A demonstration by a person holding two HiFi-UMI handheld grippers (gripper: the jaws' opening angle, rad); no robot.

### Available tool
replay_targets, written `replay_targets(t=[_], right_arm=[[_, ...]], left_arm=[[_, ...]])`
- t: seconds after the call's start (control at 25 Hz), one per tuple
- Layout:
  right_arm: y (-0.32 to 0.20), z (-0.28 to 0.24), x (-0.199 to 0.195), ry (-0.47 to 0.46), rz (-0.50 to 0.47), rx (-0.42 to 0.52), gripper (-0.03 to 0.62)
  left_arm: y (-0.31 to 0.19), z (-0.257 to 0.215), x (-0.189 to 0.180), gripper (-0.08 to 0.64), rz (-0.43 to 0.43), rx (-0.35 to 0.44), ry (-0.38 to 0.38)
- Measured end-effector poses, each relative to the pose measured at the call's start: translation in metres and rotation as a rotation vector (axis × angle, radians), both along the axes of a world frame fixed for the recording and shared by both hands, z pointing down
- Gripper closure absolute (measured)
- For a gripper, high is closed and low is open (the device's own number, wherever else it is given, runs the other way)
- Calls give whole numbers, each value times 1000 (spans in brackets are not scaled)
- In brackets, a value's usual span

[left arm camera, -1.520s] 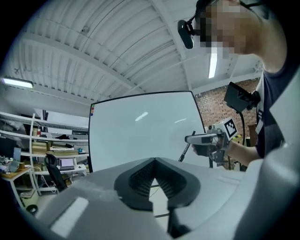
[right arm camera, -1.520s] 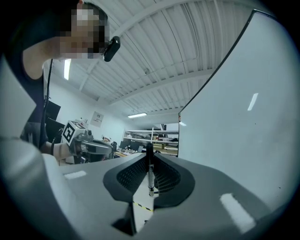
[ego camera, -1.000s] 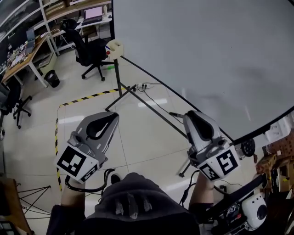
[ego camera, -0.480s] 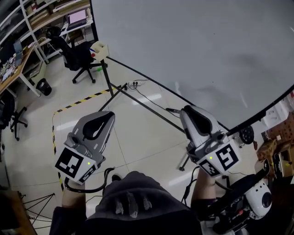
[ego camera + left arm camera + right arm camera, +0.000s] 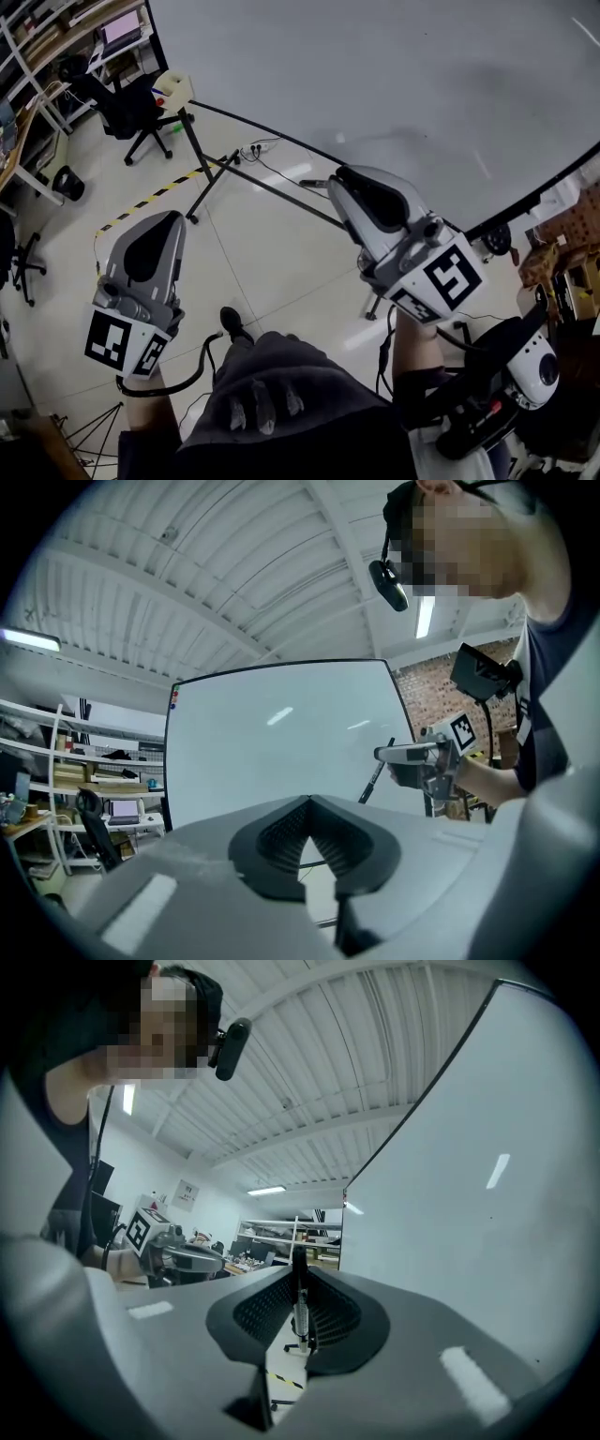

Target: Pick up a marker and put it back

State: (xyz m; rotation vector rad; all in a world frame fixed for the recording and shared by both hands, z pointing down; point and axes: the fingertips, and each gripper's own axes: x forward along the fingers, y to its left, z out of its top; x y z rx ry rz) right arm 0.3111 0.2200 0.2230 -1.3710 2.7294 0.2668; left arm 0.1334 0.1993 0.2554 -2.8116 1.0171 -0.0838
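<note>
The left gripper (image 5: 167,220) hangs shut and empty over the floor. The right gripper (image 5: 337,178) pinches the marker (image 5: 300,1309) upright between its jaws, near the whiteboard (image 5: 403,84). A slack grip could let the thin marker twist or drop.

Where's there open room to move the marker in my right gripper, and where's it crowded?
The whiteboard face ahead of the right gripper and its marker is bare. The floor between the left gripper and the board's stand legs is open too. Crowded: far left around the office chair and desk, and low right by the brick wall.
</note>
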Motion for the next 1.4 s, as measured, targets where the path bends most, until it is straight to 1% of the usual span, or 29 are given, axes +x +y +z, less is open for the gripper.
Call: replay_targets(t=[0.16,0.36,0.6,0.84,1.04,1.2,1.4], right_arm=[[-25,-3,-15,29,9,-6,548],[-73,-7,-37,32,38,-23,548],[-146,3,-91,43,38,-16,549],[-200,-11,-138,60,50,9,549],[-245,-8,-175,77,27,-18,548],[-288,-2,-185,79,7,-37,548],[-353,3,-189,62,-37,-38,548]], left_arm=[[-29,-1,-15,554,6,5,28],[-82,-7,-37,554,32,3,36],[-154,-1,-94,554,24,14,41],[-206,-7,-146,554,21,25,41],[-245,-5,-189,554,-16,2,57],[-280,2,-203,554,-49,-21,60],[-333,10,-208,554,-96,-37,40]])
